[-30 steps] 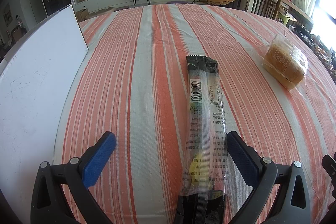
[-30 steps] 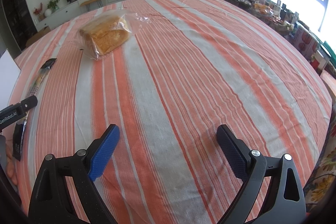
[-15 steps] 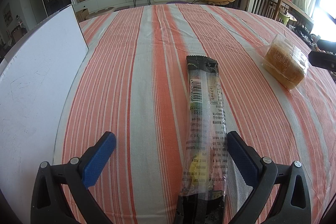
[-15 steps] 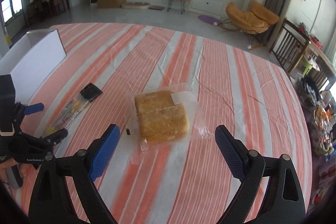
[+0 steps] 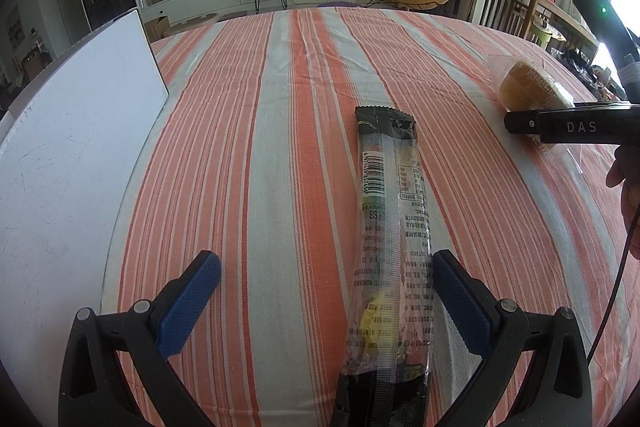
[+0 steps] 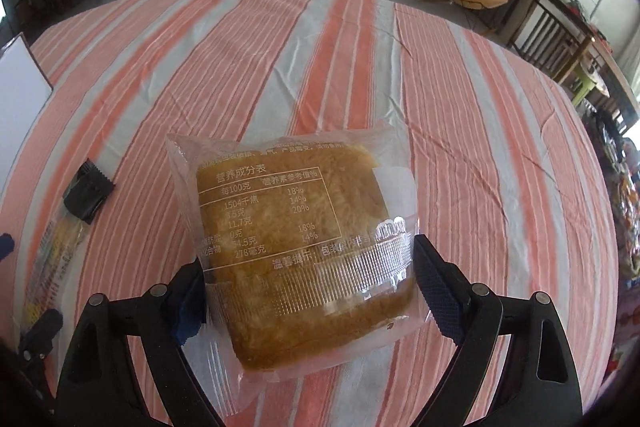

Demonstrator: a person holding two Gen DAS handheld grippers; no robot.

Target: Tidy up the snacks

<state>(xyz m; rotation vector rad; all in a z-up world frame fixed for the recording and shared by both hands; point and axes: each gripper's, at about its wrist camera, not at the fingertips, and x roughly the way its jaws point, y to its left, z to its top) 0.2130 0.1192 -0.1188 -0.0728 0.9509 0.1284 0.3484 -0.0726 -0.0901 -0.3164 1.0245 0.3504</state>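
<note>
A long snack pack in clear film with black ends lies on the striped tablecloth. My left gripper is open astride its near end, the pack close to the right finger. A wrapped bread loaf rests on the cloth between the fingers of my right gripper. Those jaws are closing, and the pads stand at the wrapper's sides without squeezing it. The left pad is partly hidden behind the film. In the left wrist view the bread shows behind the right gripper's black body.
A white box wall stands along the table's left edge. A hand and a cable are at the right. Beyond the table are chairs, a TV cabinet and a cluttered side table.
The right gripper swung across the table to the bread, came down over it and narrowed its jaws around it. The left gripper and the long snack pack stayed put.
</note>
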